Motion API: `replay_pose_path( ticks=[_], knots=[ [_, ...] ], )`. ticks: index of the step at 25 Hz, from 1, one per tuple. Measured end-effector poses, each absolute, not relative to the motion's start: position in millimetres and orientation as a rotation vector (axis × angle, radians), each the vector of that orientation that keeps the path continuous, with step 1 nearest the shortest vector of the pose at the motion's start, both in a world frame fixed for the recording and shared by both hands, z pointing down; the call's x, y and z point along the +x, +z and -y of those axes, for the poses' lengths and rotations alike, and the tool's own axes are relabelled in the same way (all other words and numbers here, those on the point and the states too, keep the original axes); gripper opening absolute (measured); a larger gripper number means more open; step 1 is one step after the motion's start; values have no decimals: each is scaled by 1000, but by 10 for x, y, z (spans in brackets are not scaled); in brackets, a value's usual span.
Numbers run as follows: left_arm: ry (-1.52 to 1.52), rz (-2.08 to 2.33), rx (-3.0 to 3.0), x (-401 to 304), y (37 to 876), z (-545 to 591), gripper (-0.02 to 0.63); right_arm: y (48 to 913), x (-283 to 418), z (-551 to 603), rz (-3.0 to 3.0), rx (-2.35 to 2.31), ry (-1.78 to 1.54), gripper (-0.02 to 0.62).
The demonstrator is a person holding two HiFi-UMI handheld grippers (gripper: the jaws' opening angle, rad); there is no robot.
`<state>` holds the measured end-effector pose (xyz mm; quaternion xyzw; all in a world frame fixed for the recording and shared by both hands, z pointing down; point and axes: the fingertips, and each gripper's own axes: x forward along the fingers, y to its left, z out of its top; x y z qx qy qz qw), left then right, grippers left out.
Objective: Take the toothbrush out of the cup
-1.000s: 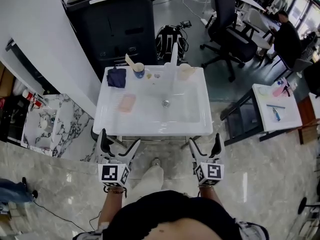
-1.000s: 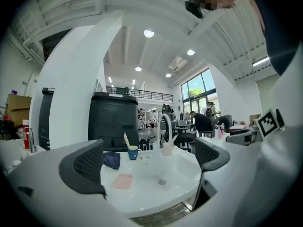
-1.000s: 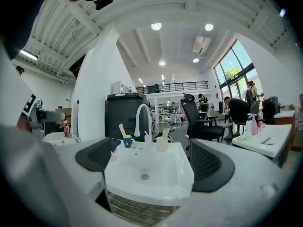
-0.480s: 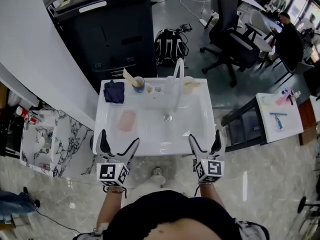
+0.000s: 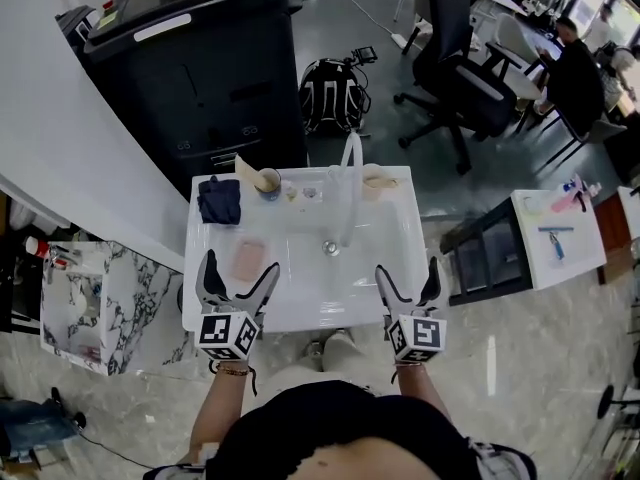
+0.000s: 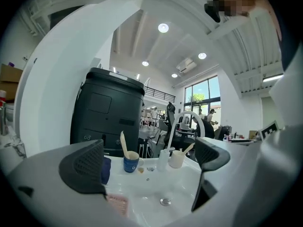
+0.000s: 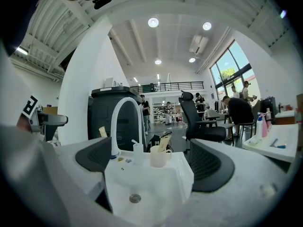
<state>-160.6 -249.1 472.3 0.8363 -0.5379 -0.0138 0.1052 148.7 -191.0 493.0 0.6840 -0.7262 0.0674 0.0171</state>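
A white cup with a beige toothbrush leaning in it stands at the sink's back right, right of the white faucet. At the back left a blue cup holds another beige stick-like brush. My left gripper is open and empty over the sink's front left edge. Over the front right edge my right gripper is also open and empty. In the right gripper view the white cup lies straight ahead between the jaws, well beyond them. In the left gripper view the blue cup is ahead.
The white sink holds a dark blue cloth, a pink pad, a drain and a small white bottle. A black cabinet stands behind it. Office chairs and a seated person are at the far right.
I have come closer to the sink: both open grippers now reach over its front edge, where a second ago they hung short of it. Nothing on the sink has moved.
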Motion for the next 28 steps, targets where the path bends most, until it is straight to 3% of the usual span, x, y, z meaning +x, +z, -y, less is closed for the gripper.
replay_pose_path(
  ticks=[28],
  knots=[
    [231,1658,2402,-1374,5580,4772,575,5193,1940,2664,2262,1986,298,508]
  ],
)
